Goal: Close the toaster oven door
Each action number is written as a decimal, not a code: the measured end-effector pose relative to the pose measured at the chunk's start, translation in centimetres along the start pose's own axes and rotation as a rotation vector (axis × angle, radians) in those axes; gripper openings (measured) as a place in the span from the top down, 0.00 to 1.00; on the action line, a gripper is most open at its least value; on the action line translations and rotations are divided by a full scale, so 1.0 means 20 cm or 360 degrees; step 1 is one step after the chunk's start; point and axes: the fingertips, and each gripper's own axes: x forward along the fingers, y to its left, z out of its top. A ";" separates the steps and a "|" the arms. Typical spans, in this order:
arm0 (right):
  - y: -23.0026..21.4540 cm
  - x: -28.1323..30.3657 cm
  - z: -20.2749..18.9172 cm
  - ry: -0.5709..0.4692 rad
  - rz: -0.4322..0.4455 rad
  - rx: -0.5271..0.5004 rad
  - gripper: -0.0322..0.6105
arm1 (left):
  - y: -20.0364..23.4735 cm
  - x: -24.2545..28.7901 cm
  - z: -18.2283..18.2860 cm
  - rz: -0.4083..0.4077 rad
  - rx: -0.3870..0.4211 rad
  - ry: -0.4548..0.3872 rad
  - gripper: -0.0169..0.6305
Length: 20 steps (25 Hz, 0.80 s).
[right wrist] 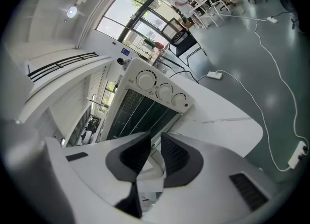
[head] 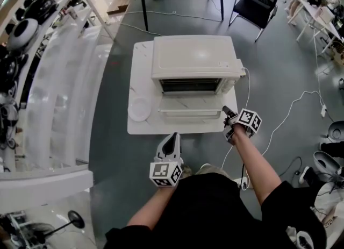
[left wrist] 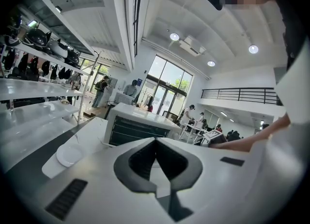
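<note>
Cream toaster oven door is hung open, its corner straddled by slightly parted right tongs; left tongs are held closed, empty. Lifting is judged next.

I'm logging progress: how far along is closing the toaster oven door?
Done: nothing yet; the door lies flat open, the toaster oven cavity showing. In hand: the right gripper sits at the door's front right corner, jaws slightly apart. Still to do: swing it up shut. The left gripper hangs back, jaws together.

Head view steeply overhead; both gripper views low, near, toward toaster oven.
</note>
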 end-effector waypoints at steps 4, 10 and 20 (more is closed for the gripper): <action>0.04 0.01 0.04 -0.0013 0.0013 -0.0001 0.82 | -0.01 0.00 0.02 0.0006 -0.0006 -0.0014 0.95; 0.08 0.02 0.09 -0.0055 0.0002 0.0028 0.82 | -0.05 0.00 0.04 -0.0003 0.0070 -0.0029 0.95; 0.11 0.03 0.13 -0.0049 0.0010 0.0030 0.81 | -0.06 0.11 0.09 -0.0014 0.0069 -0.0054 0.95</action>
